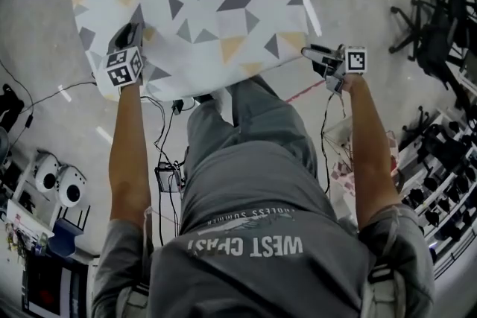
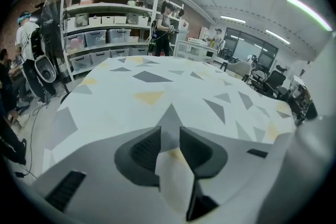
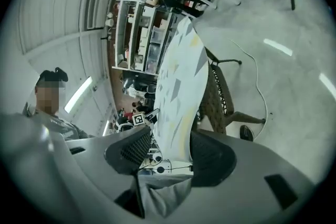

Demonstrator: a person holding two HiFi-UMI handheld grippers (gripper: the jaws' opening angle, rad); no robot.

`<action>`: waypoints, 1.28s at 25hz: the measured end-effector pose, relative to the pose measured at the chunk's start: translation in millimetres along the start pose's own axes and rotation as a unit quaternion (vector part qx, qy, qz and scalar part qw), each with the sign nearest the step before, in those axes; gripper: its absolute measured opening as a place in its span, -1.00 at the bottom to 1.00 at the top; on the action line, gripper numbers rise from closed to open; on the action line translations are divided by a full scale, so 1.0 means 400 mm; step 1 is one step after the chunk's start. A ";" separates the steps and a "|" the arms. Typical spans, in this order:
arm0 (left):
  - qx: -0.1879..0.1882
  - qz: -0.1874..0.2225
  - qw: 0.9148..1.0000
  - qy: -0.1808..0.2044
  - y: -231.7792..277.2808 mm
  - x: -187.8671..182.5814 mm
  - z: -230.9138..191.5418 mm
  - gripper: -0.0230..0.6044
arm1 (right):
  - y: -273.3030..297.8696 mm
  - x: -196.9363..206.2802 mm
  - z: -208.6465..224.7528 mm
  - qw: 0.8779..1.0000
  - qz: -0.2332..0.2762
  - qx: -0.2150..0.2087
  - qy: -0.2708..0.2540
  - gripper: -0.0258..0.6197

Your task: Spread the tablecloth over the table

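At the tablecloth (image 1: 201, 4) edge nearest me, left tongs (image 1: 127, 36) grip one corner; my open right tongs (image 1: 313, 54) sit just beside the other.

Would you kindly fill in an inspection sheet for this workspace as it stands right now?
Surface: covered by the tablecloth; no bare table top seen.
Job's things: triangle-patterned tablecloth, lying smooth across the top.
Clutter: nothing seen on the tablecloth.
Grippers: left gripper shut on a fold of the tablecloth at its near left corner; right gripper open, nothing between its jaws, beside the near right corner.
Cables: black cables on the floor by the person's legs.
Surroundings: storage shelves, office chairs, people standing near the shelves.
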State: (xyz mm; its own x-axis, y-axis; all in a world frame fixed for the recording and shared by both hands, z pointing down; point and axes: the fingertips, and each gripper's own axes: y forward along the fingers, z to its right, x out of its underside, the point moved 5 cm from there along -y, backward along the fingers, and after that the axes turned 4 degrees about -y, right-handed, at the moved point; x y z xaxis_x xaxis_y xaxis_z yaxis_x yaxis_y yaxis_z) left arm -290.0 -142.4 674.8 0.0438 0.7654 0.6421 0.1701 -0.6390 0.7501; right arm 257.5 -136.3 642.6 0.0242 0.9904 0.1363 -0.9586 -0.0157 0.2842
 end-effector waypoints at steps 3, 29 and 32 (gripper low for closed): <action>0.010 -0.010 1.000 0.002 -0.008 0.031 0.020 -0.58 | 0.007 0.031 -0.051 0.998 -0.042 0.007 -0.038 -0.35; 0.117 -0.084 0.987 0.068 -0.272 0.316 0.223 -0.58 | -0.010 0.251 -0.035 0.942 -0.176 0.199 -0.202 -0.02; 0.129 -0.085 0.985 0.071 -0.237 0.302 0.256 -0.58 | -0.017 0.247 -0.059 0.927 -0.213 0.187 -0.247 -0.57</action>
State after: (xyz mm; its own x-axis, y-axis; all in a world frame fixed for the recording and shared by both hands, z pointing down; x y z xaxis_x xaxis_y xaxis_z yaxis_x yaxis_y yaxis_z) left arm -199.9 18.4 664.9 -0.1424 0.8296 0.5399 0.4084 -0.4476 0.7955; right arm 259.9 -35.3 631.9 0.5932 0.7354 0.3276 -0.6694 0.2244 0.7082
